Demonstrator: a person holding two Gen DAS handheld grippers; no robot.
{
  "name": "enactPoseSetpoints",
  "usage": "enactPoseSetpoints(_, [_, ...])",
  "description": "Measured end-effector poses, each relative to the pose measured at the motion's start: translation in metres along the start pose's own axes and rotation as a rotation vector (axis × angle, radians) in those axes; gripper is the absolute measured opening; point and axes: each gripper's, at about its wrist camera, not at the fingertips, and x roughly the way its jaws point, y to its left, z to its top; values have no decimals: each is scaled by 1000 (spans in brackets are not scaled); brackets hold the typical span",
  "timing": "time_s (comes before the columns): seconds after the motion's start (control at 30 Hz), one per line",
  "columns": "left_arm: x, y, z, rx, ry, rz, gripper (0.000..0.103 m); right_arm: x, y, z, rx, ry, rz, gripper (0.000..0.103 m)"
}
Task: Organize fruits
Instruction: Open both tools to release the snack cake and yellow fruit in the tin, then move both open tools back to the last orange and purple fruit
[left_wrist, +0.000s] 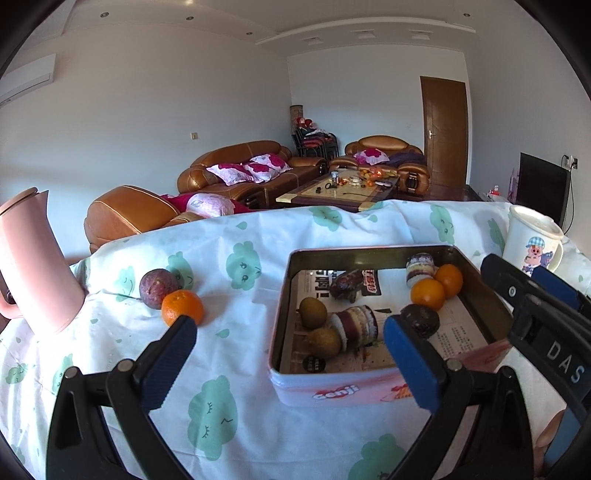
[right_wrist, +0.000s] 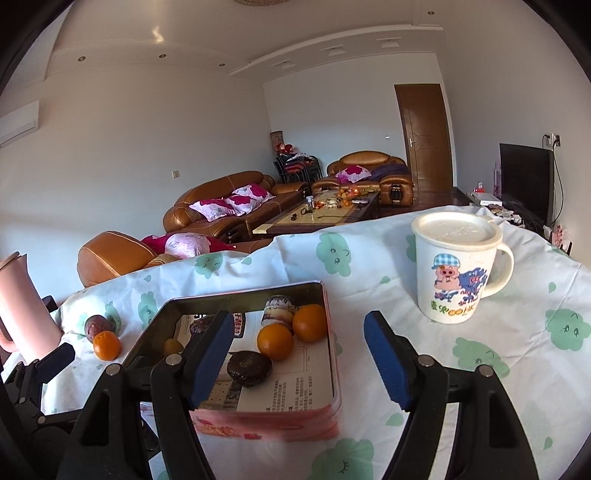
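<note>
So the pink tin (left_wrist: 332, 391) is the landmark, sitting on the white cloth with green cloud faces (left_wrist: 229, 236).

Inside the tin, on printed paper: two oranges (left_wrist: 428, 293) touching each other toward the far right corner, a layered cake roll (left_wrist: 419, 267) just behind them against the far wall, a dark wrinkly passion fruit (left_wrist: 421, 319) just in front of the oranges, another layered roll (left_wrist: 356, 328) lying near the middle, two kiwis (left_wrist: 313, 313) along the left wall, and a dark wrapped snack (left_wrist: 345, 286) toward the back.

Outside the tin, off to its left on the cloth, a loose orange (left_wrist: 183, 308) sits touching a purple passion fruit (left_wrist: 158, 288). Further left of those is a pink jug (left_wrist: 33, 266). To the tin's right stands a white cartoon mug (right_wrist: 456, 273) with a lid on.

Left gripper (left_wrist: 290, 354): jaws spread wide, nothing between the pads. It hangs over the tin's near left corner; in its own view the loose orange sits right at the tip of the left finger, outside the gap, and the tin's passion fruit peeks over the tip of the right one.

Right gripper (right_wrist: 299, 360): jaws parted about halfway, nothing pinched. It's over the tin's near right side, with the dark passion fruit and the nearer orange in the gap's line of sight, but beyond the fingertips.
</note>
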Motion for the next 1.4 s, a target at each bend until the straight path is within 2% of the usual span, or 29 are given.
enactPoseSetpoints(0.2, [-1, 32, -6, -6, 13, 48, 103, -3, 29, -7, -30, 9, 30, 74])
enactPoseSetpoints(0.53, [11, 122, -13, -59, 49, 181, 103, 8, 108, -18, -107, 39, 135, 74])
enactPoseSetpoints(0.83, [31, 206, -18, -172, 123, 285, 103, 34, 183, -25, -195, 91, 227, 74])
enactPoseSetpoints(1.03, [45, 240, -23, -227, 196, 383, 103, 69, 228, -28, -278, 195, 277, 74])
enactPoseSetpoints(1.2, [50, 254, -29, -282, 218, 390, 103, 115, 254, -34, -328, 359, 279, 74])
enactPoseSetpoints(1.37, [52, 250, -30, -263, 226, 380, 103, 140, 270, -39, -370, 443, 274, 73])
enactPoseSetpoints(1.4, [52, 250, -28, -260, 227, 378, 103, 143, 272, -42, -380, 466, 272, 69])
